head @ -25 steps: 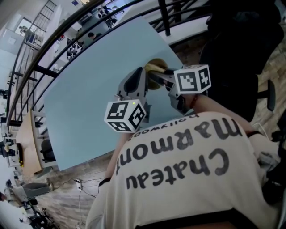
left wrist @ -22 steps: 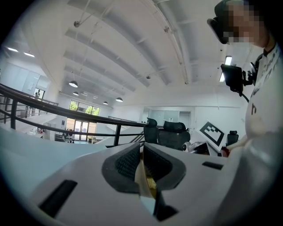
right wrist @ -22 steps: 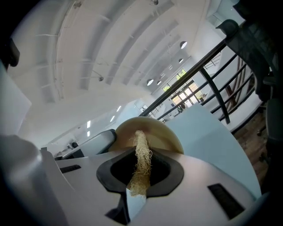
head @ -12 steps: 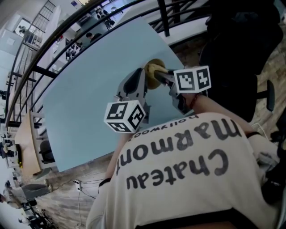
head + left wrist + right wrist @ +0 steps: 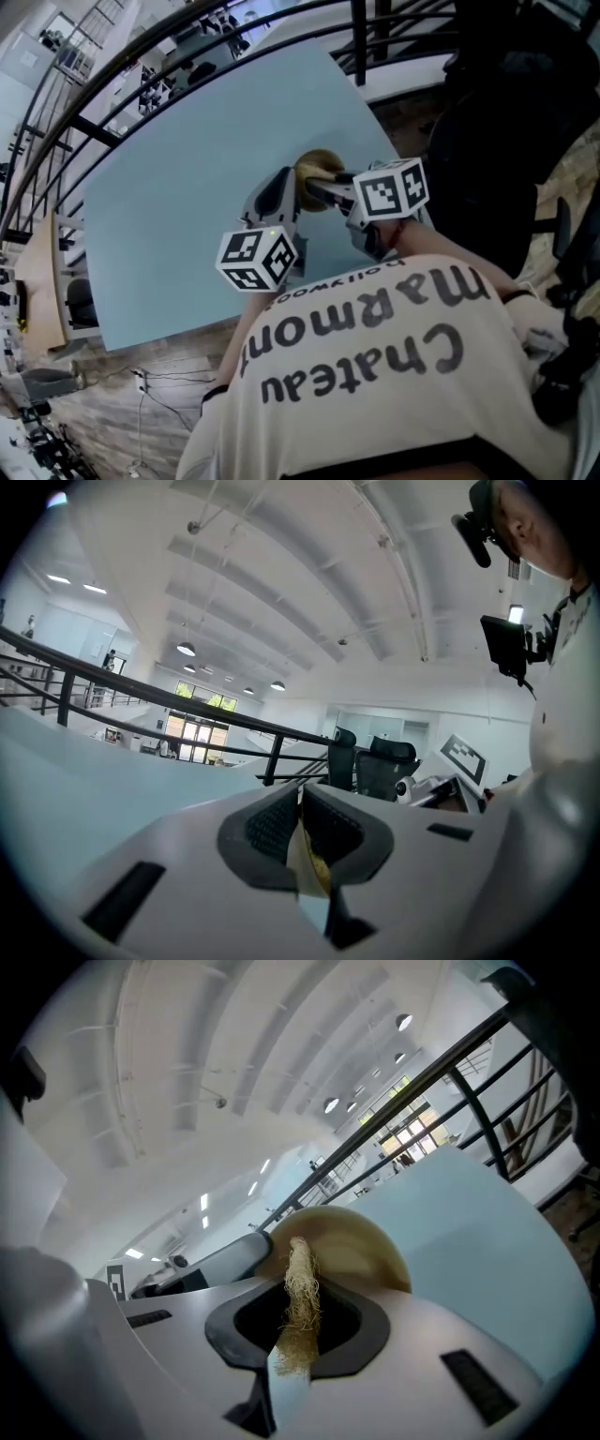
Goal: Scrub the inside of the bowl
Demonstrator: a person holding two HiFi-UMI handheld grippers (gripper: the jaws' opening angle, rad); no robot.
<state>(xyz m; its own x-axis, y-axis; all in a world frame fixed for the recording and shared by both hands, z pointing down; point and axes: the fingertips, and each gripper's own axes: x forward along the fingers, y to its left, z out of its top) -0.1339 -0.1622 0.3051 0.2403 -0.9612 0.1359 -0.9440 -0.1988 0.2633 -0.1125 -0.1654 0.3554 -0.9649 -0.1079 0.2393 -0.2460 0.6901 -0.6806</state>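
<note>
Left gripper [image 5: 302, 810] closing its jaws, clamping thin rim of tan round wooden-looking bowl [image 5: 361, 1241], steadying it | right gripper [image 5: 300, 1321] clenching straw-coloured fibrous scrub pad [image 5: 302, 1283], pointing it into bowl directly ahead of its jaws for scrubbing

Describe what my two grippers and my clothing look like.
The left gripper and right gripper are light grey moulded shells with dark ribbed pads. Each carries a white cube printed with black square markers. You wear a cream T-shirt with large dark lettering.
</note>
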